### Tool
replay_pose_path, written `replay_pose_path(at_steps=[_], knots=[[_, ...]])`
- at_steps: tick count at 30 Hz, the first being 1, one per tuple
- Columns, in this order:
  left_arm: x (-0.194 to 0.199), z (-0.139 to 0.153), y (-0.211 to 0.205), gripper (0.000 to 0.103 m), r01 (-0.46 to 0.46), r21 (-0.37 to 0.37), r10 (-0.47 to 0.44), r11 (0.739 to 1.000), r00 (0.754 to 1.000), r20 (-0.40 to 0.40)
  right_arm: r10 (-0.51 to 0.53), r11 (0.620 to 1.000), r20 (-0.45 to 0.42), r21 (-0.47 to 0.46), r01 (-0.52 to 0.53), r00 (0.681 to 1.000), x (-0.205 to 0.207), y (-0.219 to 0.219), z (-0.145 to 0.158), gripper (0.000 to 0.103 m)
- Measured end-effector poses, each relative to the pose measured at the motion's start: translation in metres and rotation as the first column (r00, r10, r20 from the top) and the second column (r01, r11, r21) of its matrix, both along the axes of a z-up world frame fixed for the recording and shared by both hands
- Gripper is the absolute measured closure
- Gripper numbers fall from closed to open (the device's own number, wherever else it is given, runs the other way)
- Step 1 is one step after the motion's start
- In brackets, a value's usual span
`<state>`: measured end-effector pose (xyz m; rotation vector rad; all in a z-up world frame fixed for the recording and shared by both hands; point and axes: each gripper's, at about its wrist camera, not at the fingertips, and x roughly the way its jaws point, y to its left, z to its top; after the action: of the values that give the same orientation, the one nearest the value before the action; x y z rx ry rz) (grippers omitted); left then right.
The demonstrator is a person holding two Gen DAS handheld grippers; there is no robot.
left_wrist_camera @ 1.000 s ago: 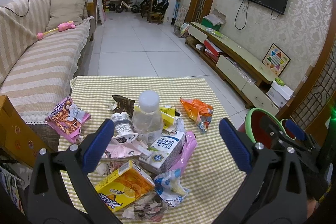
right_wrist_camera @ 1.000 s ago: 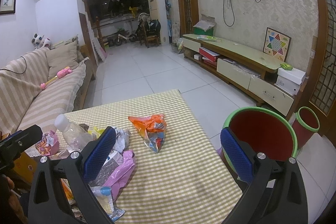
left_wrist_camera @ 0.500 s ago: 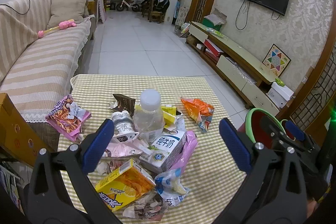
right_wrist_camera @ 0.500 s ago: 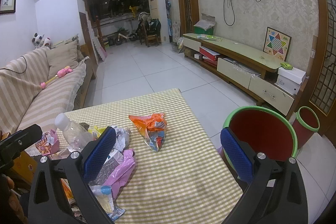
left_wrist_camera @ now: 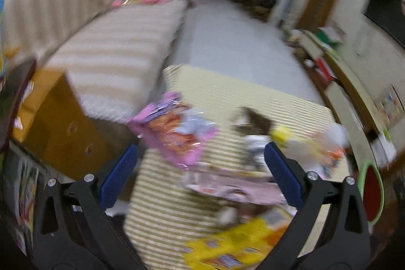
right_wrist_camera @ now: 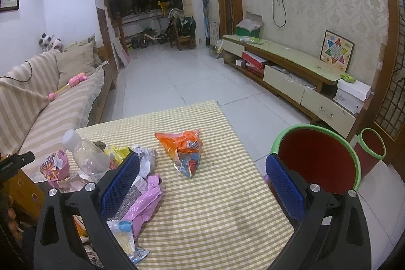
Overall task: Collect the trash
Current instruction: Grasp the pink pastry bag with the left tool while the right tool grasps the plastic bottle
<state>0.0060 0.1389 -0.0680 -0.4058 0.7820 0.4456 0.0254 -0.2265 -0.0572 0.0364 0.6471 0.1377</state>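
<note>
left gripper (left_wrist_camera: 201, 173): jaws wide, nothing between them, aimed at the pink snack wrapper (left_wrist_camera: 174, 133) near the sofa-side edge of the checked tablecloth (right_wrist_camera: 215, 206). heavily smeared in that view, so fine detail not readable. right gripper (right_wrist_camera: 202, 184): jaws wide too, empty, poised over bare cloth with the orange snack bag (right_wrist_camera: 183, 149) lying apart from the main heap just ahead. rest of the trash piled on the left of the table: clear plastic bottle (right_wrist_camera: 83, 156), pink plastic bag (right_wrist_camera: 144, 201), crumpled paper (right_wrist_camera: 145, 158), yellow carton (left_wrist_camera: 235, 244). red bin with green rim (right_wrist_camera: 319, 161) on the floor just off the table's right edge, a smaller one (right_wrist_camera: 372, 143) behind it.

judged as the reach step, nothing picked yet. next move likely: lower left jaws astride the pink wrapper, close on a raised fold rather than the flat foil, then carry across to the bin.
</note>
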Motion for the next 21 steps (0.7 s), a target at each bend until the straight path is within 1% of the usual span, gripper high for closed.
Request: replay_pose_path(at_steps=[2, 4, 7, 9, 13, 18, 21], knots=[[0.004, -0.020, 0.032, 0.005, -0.066, -0.094, 0.063, 0.993, 0.997, -0.034, 0.011, 1.000, -0.005, -0.007, -0.011, 1.000, 0.001, 0.005, -0.002, 0.007], [0.012, -0.037, 0.052, 0.005, -0.099, -0.152, 0.091, 0.983, 0.994, -0.058, 0.023, 1.000, -0.008, -0.015, -0.023, 1.000, 0.003, 0.010, -0.003, 0.007], [0.028, -0.053, 0.064, 0.005, -0.098, -0.188, 0.080, 0.977, 0.992, -0.099, 0.038, 0.999, -0.010, -0.030, -0.038, 0.999, 0.003, 0.016, -0.004, 0.007], [0.040, -0.062, 0.068, 0.005, -0.092, -0.213, 0.069, 0.973, 0.991, -0.113, 0.042, 0.998, -0.012, -0.036, -0.042, 0.999, 0.004, 0.018, -0.006, 0.007], [0.064, -0.074, 0.074, 0.005, -0.077, -0.211, 0.048, 0.974, 0.989, -0.141, 0.041, 0.998, -0.030, -0.037, -0.042, 0.999, 0.005, 0.022, -0.010, 0.007], [0.090, -0.079, 0.068, 0.005, -0.055, -0.149, 0.030, 0.987, 0.986, -0.166, 0.062, 0.997, -0.043, -0.048, -0.064, 0.997, 0.006, 0.031, -0.014, 0.007], [0.098, -0.085, 0.069, 0.007, -0.056, -0.144, 0.029, 0.988, 0.982, -0.188, 0.086, 0.995, -0.041, -0.054, -0.088, 0.995, 0.005, 0.040, -0.015, 0.007]])
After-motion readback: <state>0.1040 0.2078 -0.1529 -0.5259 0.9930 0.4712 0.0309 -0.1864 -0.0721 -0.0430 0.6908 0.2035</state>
